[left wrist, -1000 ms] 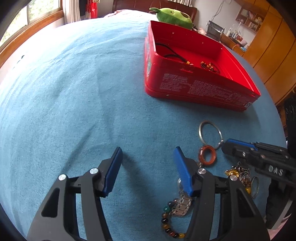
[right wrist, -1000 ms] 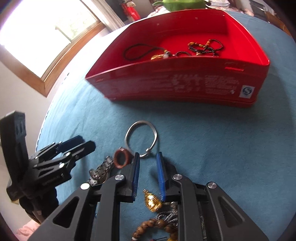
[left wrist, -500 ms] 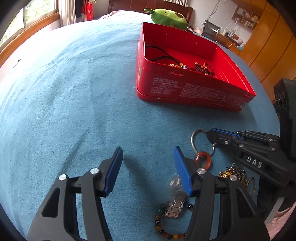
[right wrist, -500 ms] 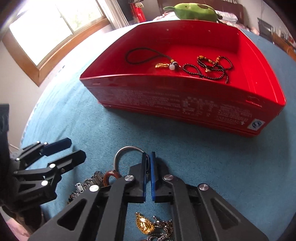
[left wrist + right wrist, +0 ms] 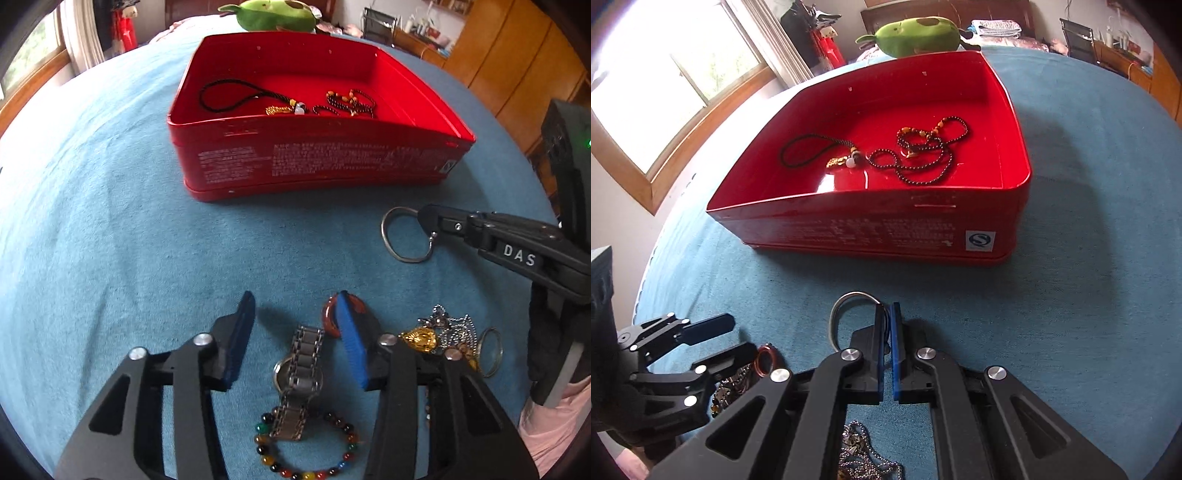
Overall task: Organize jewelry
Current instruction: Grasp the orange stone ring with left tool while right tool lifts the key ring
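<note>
A red tin (image 5: 314,158) (image 5: 871,229) stands on the blue cloth and holds a black cord charm (image 5: 225,96) and a dark bead necklace (image 5: 923,155). My right gripper (image 5: 886,308) (image 5: 424,216) is shut on a silver key ring (image 5: 849,297) (image 5: 384,236) in front of the tin. My left gripper (image 5: 295,299) (image 5: 740,336) points down over a metal watch (image 5: 299,373). Its jaws are closing with the watch between them, and the pads are clear of it. A red ring (image 5: 328,321) lies against the right finger, and a coloured bead bracelet (image 5: 347,456) lies under the watch strap.
A gold pendant (image 5: 419,339) on a tangle of silver chain lies to the right of my left gripper. A green plush toy (image 5: 916,35) sits behind the tin. There is a window (image 5: 665,74) to the left and wooden cabinets (image 5: 517,66) to the right.
My right gripper has shut on the silver key ring and carried it toward the tin. My left gripper has moved right over the watch, and its jaws have narrowed.
</note>
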Motion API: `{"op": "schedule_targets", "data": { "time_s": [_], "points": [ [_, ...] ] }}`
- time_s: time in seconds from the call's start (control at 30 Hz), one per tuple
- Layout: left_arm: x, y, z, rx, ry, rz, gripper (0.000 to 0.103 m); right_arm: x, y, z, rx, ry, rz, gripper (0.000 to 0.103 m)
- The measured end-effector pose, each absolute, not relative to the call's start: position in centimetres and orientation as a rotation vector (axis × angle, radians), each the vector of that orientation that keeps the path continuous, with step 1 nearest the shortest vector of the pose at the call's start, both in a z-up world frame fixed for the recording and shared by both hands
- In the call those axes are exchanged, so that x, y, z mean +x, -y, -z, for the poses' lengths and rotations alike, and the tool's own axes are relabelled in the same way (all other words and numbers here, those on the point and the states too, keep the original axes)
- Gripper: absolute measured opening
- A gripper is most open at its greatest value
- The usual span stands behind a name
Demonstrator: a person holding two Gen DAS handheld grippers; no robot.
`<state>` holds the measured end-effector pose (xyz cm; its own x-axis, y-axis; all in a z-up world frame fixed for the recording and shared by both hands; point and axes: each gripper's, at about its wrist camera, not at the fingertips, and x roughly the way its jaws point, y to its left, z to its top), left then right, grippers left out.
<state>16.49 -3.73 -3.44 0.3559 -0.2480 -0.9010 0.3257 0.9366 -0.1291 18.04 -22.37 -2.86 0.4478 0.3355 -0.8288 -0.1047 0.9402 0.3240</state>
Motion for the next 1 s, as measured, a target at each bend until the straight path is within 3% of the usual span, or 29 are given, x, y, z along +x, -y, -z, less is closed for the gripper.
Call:
{"op": "schedule_targets", "data": {
  "time_s": [0.33,0.4,0.53,0.57,1.0],
  "points": [
    [17.9,5.2,4.3,0.117,-1.178,0.430,0.043,18.9,22.7,3.8,0.270,-1.094,-0.288,0.002],
    [18.1,5.4,4.3,0.128,-1.177,0.427,0.038,18.9,22.8,3.8,0.279,-1.096,-0.290,0.002],
    [18.6,4.6,4.2,0.099,-1.183,0.401,0.010,18.6,23.1,3.8,0.289,-1.098,-0.292,0.002],
    [18.7,4.2,4.2,0.094,-1.183,0.382,0.008,18.7,23.2,3.9,0.292,-1.099,-0.293,0.002],
    [17.4,4.3,2.7,0.033,-1.170,0.535,0.012,18.9,23.2,4.2,0.309,-1.109,-0.301,0.002]
  ]
}}
